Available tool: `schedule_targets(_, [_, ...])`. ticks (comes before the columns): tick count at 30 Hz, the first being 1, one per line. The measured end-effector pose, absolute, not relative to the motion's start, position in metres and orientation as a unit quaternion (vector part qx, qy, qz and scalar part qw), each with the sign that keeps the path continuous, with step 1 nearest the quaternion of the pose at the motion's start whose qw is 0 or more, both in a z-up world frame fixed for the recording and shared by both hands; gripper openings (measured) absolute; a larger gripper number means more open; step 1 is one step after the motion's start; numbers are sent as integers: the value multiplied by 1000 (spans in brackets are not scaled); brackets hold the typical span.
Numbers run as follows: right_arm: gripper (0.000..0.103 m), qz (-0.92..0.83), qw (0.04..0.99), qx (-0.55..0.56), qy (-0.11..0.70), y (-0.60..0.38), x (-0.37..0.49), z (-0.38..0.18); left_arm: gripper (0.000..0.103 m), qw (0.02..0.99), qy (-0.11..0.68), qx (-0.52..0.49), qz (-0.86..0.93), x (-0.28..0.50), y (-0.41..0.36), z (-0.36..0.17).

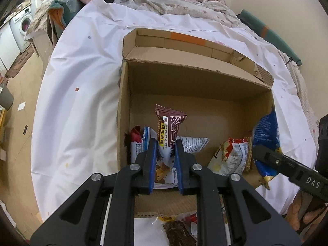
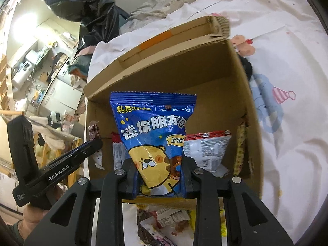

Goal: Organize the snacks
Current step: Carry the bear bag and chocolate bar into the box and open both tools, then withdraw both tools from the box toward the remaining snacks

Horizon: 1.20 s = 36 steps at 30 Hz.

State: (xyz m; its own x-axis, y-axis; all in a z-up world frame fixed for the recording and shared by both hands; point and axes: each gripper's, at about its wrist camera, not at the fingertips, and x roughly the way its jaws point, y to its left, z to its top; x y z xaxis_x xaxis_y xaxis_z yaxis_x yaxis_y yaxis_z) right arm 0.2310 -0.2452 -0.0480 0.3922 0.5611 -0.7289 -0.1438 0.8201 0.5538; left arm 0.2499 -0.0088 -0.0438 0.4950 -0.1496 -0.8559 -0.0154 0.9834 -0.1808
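An open cardboard box [image 1: 184, 78] stands on a white sheet. My left gripper [image 1: 165, 141] is shut on a brown snack packet [image 1: 170, 121], held upright over the box's near left part. My right gripper [image 2: 158, 161] is shut on a blue packet with a yellow bear [image 2: 151, 123], held upright inside the box [image 2: 215, 71] at its right side. From the left wrist, that blue packet [image 1: 266, 135] and the right gripper [image 1: 260, 150] show at the right wall. From the right wrist, the left gripper [image 2: 90, 147] and brown packet [image 2: 93, 130] show at the left. Several packets stand in the box below.
Loose snack packets [image 1: 176, 229] [image 2: 164, 221] lie on the sheet in front of the box. The white sheet [image 1: 82, 82] covers a bed, with crumpled bedding beyond. A black bag [image 2: 92, 10] rises behind the box. A hand [image 1: 301, 215] grips the right tool.
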Motion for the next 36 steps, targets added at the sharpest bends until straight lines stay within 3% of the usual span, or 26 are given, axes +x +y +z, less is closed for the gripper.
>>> schedule_targets(8, [34, 233, 808, 213, 498, -238, 232, -48, 15, 861, 499, -84, -41, 247, -9, -40])
schedule_targets(12, [69, 225, 812, 221, 492, -242, 232, -46, 15, 860, 499, -90, -49, 247, -9, -40])
schedule_targets(16, [70, 219, 815, 218, 489, -245, 231, -45, 16, 861, 500, -82, -53, 245, -13, -40])
schedule_targets(18, [70, 216, 817, 215, 490, -245, 231, -45, 24, 861, 500, -76, -53, 244, -15, -40])
schedule_targets(20, [70, 216, 817, 213, 490, -245, 231, -44, 42, 864, 495, -74, -51, 242, -15, -38])
schedule_targets(26, [70, 214, 820, 208, 489, -244, 232, -43, 76, 876, 477, -65, -43, 237, -14, -29])
schedule_targets(36, [70, 213, 825, 197, 485, -244, 230, -41, 79, 876, 474, -82, -37, 233, -4, -26])
